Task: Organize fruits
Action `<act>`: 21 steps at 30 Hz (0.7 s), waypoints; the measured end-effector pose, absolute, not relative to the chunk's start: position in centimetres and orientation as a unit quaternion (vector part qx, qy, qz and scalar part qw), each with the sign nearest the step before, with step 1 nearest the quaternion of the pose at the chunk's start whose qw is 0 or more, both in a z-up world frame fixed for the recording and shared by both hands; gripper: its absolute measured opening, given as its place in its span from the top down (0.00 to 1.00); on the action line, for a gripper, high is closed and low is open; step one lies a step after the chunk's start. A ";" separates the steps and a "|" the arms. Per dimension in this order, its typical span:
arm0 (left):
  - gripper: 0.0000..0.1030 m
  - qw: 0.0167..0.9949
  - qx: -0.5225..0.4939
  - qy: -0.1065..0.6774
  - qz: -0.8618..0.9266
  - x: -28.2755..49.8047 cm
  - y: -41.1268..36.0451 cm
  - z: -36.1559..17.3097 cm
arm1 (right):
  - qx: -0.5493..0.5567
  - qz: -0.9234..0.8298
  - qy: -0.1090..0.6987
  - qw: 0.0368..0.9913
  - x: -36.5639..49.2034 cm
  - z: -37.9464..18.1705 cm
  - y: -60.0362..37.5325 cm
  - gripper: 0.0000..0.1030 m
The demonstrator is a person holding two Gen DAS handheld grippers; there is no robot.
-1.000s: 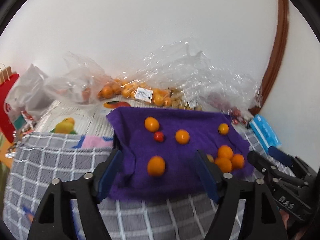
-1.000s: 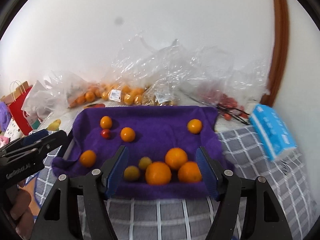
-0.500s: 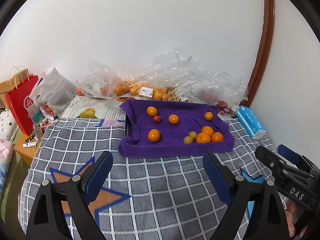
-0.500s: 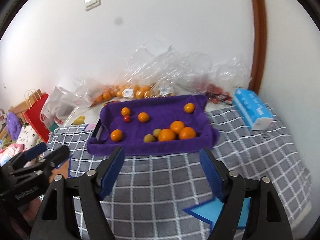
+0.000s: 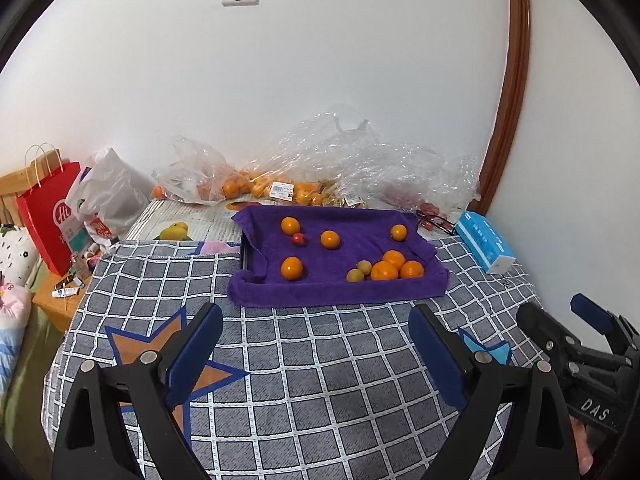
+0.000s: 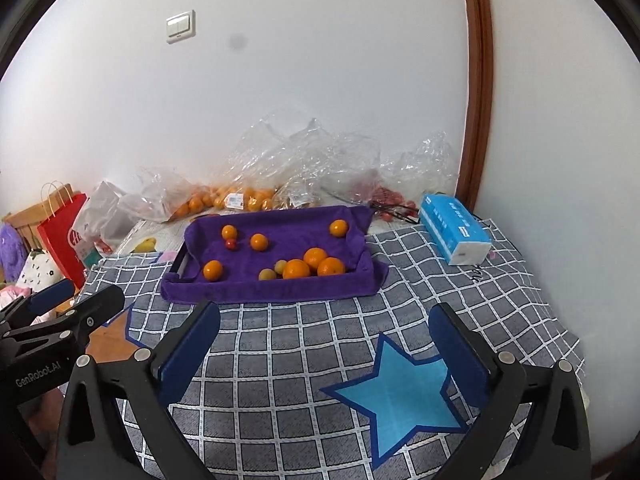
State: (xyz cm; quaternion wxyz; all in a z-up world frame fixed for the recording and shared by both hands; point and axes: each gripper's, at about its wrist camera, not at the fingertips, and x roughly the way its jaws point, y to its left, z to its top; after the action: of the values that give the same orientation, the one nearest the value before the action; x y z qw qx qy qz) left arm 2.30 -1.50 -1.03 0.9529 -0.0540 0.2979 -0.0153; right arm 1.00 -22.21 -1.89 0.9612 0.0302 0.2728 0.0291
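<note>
A tray draped in a purple towel (image 5: pixel 340 294) (image 6: pixel 272 292) sits at the far side of the bed. On it lie several oranges: one alone at the front left (image 5: pixel 291 268) (image 6: pixel 212 270) and a cluster at the front right (image 5: pixel 394 268) (image 6: pixel 316 265). Two small yellow-green fruits (image 5: pixel 356 275) and a small red fruit (image 5: pixel 298 239) lie there too. My left gripper (image 5: pixel 316 316) hangs over the blanket short of the tray. Its jaws are opening, with nothing between them. My right gripper (image 6: pixel 325 310) hangs likewise, jaws opening and empty.
A grey checked blanket (image 5: pixel 320 380) with star patches covers the bed. Clear plastic bags of oranges (image 5: pixel 256 188) lie along the wall behind the tray. A blue tissue pack (image 6: pixel 456 232) is right of the tray. A red paper bag (image 5: pixel 52 216) stands at the left.
Both grippers have drawn back from the tray's front edge and risen a little, so the tray now looks smaller and farther away. Both pairs of jaws stand wider apart.
</note>
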 end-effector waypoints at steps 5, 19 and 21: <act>0.09 0.952 -0.054 0.301 -0.014 2.2 -1.4 -1.3 | 0.024 0.029 0.274 0.961 0.8 -2.2 -21.9 0.00; 0.09 0.953 -0.047 0.297 -0.020 1.7 -1.6 -0.9 | 0.024 0.025 0.273 0.961 0.4 -2.3 -21.9 0.00; 0.09 0.954 -0.046 0.296 -0.022 1.6 -1.6 -0.9 | 0.022 0.024 0.273 0.961 0.3 -2.3 -21.9 0.00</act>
State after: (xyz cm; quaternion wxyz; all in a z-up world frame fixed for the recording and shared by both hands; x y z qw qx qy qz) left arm 1.59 -1.64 -0.89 0.9540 -0.0460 0.2955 -0.0220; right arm 0.34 -21.87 -2.31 0.9614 0.0218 0.2730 0.0242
